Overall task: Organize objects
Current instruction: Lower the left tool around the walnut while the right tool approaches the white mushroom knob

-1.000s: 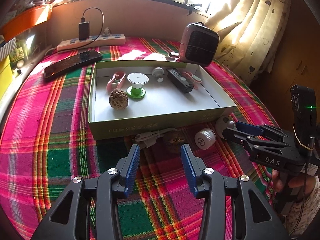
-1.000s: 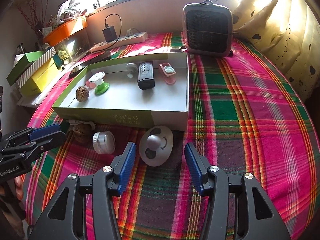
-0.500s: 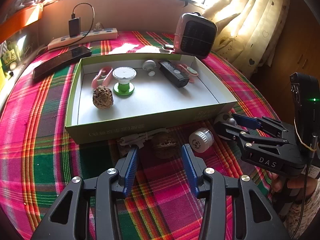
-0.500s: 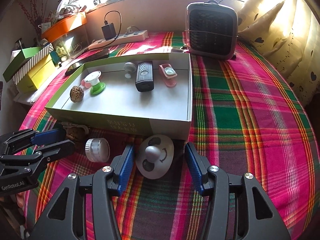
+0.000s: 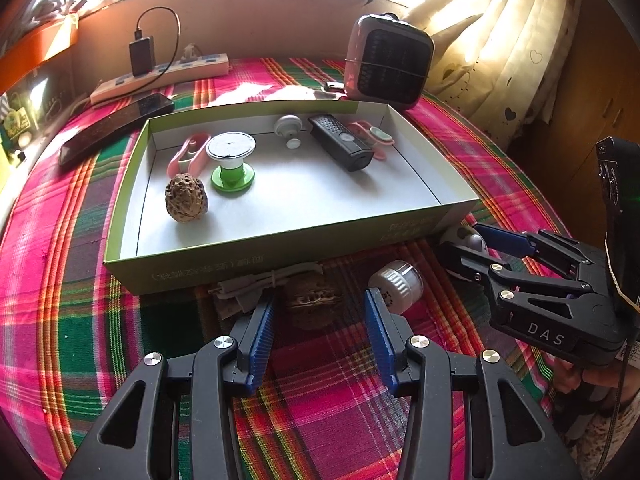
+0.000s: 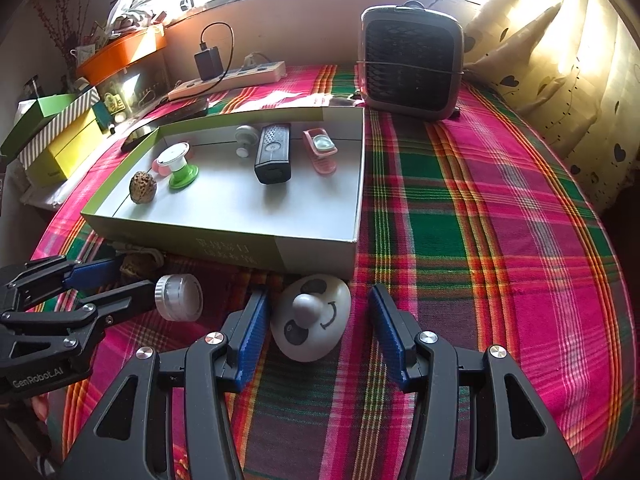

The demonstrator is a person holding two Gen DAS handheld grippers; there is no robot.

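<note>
Both tongs gape empty: left tongs (image 5: 318, 312) at the hard, bumpy walnut (image 5: 314, 306), right tongs (image 6: 316, 320) straddling the light, smooth panda disc (image 6: 310, 326); grip its rim at three and nine.

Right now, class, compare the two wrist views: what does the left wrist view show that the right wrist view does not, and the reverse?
Only the left wrist view shows the grey cable bundle clearly, lying against the box front. Only the right wrist view shows the panda-face disc whole, and the striped green box. Both show the walnut on the cloth, the white jar, the open box and the heater.
</note>
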